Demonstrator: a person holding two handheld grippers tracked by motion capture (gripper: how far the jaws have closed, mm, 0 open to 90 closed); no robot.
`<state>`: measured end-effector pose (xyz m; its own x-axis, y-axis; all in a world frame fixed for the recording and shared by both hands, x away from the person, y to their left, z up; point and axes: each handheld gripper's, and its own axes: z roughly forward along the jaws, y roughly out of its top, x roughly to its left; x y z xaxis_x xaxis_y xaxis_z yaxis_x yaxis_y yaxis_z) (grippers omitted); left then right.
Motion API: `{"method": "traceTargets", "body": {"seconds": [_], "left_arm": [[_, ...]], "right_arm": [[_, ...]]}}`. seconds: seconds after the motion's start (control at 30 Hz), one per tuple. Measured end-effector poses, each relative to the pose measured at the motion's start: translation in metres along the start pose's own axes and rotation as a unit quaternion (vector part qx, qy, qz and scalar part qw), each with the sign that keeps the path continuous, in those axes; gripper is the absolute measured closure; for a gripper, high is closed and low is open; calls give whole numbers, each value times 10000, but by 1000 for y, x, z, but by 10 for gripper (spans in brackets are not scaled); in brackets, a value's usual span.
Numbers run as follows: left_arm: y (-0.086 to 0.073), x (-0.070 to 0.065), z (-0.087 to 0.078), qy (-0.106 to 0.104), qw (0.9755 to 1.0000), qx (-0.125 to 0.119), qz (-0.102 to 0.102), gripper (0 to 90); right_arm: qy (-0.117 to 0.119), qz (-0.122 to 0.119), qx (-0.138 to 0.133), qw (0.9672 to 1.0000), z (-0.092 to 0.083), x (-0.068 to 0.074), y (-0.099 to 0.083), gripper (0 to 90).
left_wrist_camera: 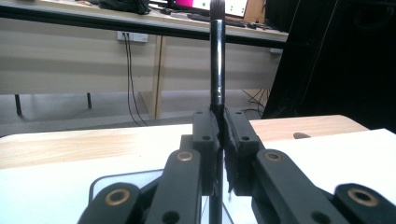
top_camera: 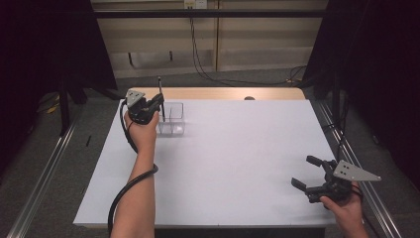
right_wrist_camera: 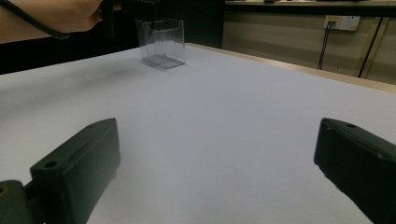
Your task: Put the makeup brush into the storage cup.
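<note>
a slim black pen [left_wrist_camera: 217, 60] stands upright, clamped between the jaws of the left tool [top_camera: 157, 105], just above the near-left side of a clear, empty box [top_camera: 173, 119] on the white surface [top_camera: 228, 163].

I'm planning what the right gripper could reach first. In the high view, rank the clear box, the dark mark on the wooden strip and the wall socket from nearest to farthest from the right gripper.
From the right gripper, at the table's near right corner:
1. Dark mark, far edge of the table, on the wooden strip.
2. Clear box, far left, beside the left gripper.
3. Wall socket, on the back wall.
The first two are close to call.
</note>
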<state>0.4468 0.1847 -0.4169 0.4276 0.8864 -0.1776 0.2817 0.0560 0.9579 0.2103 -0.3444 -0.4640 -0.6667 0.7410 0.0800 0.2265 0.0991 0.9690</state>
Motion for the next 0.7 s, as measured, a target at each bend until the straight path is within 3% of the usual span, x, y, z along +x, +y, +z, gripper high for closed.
{"method": "traceTargets", "body": {"seconds": [0.7], "left_arm": [[-2,-2,-1,-30,9999,112,-29,839]], "right_arm": [[18,-4,6,10000,1,0,0,1]]}}
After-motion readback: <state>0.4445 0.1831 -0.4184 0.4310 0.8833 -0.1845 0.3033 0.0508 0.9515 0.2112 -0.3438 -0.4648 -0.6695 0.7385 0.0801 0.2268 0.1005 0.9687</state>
